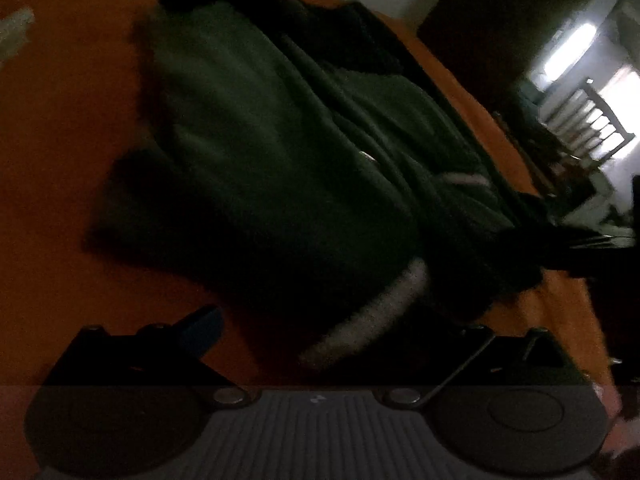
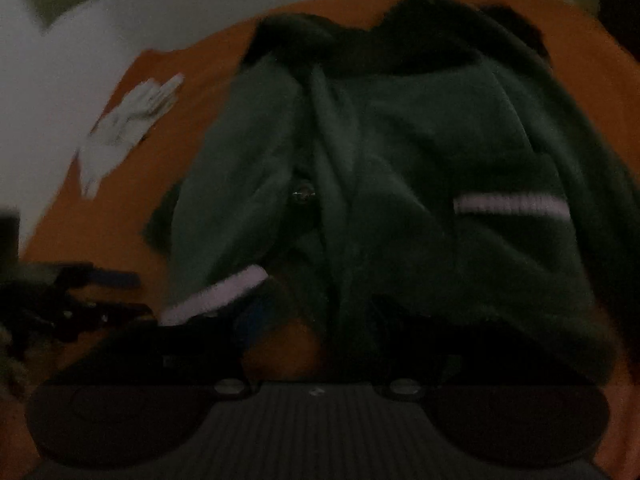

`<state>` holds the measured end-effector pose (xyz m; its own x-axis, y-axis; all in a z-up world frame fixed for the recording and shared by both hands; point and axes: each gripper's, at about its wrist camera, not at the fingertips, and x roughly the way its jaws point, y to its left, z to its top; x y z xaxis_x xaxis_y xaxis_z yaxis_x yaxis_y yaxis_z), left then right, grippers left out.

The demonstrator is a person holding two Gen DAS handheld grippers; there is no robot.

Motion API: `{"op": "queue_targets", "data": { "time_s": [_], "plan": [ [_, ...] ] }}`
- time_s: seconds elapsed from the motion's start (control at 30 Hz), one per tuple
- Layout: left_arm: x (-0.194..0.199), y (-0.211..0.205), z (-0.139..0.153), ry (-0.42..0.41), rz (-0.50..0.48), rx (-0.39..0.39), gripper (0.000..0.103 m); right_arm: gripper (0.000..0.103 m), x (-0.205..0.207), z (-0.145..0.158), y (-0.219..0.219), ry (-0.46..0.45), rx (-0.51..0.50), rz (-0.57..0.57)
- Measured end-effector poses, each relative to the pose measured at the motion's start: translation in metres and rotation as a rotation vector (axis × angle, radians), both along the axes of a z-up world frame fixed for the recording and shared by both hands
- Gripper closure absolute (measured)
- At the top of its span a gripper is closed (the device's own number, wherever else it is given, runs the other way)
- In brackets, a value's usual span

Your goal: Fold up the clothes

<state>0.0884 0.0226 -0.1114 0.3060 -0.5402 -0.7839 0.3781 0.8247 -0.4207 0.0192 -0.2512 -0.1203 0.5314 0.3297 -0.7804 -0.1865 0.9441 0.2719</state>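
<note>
A dark green jacket with white-striped cuffs is laid on an orange cover. In the left wrist view its long axis is seen running diagonally, collar at upper left, hem at lower right. The left gripper is spread wide over the hem, nothing clamped. The right gripper is seen parted at the hem; contact cannot be told.
</note>
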Motion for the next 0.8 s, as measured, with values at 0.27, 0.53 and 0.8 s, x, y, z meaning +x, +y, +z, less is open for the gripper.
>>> {"op": "queue_targets", "data": {
  "time_s": [0.27,0.53,0.8],
  "plan": [
    [0.018,0.02,-0.004,-0.062,0.22,0.04,0.094,0.036,-0.012,-0.03,-0.018,-0.094,0.202,-0.152],
    [0.081,0.178,0.154,-0.365,0.585,0.415,0.076,0.033,-0.032,-0.021,-0.067,-0.136,0.092,-0.124],
    [0.031,0.107,0.089,-0.435,0.502,0.618,0.004,0.033,-0.039,-0.033,-0.053,-0.133,0.123,0.001]
  ]
}}
